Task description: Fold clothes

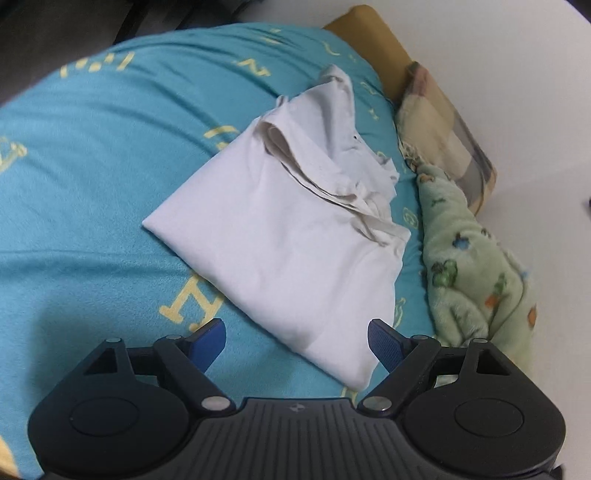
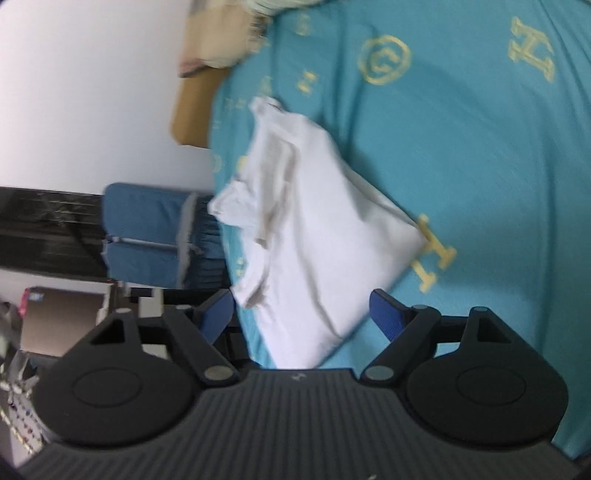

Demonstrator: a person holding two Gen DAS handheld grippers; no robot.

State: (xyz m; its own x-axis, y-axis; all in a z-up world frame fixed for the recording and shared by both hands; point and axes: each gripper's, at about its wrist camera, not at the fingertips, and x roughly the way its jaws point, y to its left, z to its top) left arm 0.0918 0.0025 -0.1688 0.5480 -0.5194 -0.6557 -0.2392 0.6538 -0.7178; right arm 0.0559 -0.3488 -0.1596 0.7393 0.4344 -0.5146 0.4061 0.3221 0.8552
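In the left wrist view, the left gripper (image 1: 297, 334) sits at 6 o'clock, closest of all. Its two blue pads (image 1: 384, 341) stand wide apart and hold nothing. The near corner of the shirt (image 1: 288, 236) lies on the bed between them, but the pads do not press on it.

The shirt is white and folded into a rough square. It lies in the middle of the picture on the blue sheet (image 1: 92, 177), which has yellow letters on it. The shirt's crumpled end, with the collar and a sleeve, points toward 1 o'clock.

At 4 o'clock, just beside the shirt, lies a green blanket (image 1: 476, 269) with little animals on it. Farther off, at 2 o'clock, is a checked pillow (image 1: 447, 136), and behind it a brown headboard (image 1: 373, 33). A white wall (image 1: 517, 74) is at the back.

In the right wrist view, which is blurry, the right gripper (image 2: 301, 314) sits at 6 o'clock. Its jaws are spread too, with nothing gripped. The shirt (image 2: 314, 240) starts right in front of them and runs up toward 11 o'clock on the sheet (image 2: 480, 166). At 9 o'clock, past the bed's edge, is a blue chair (image 2: 144, 236). Above it is the wall (image 2: 92, 92).
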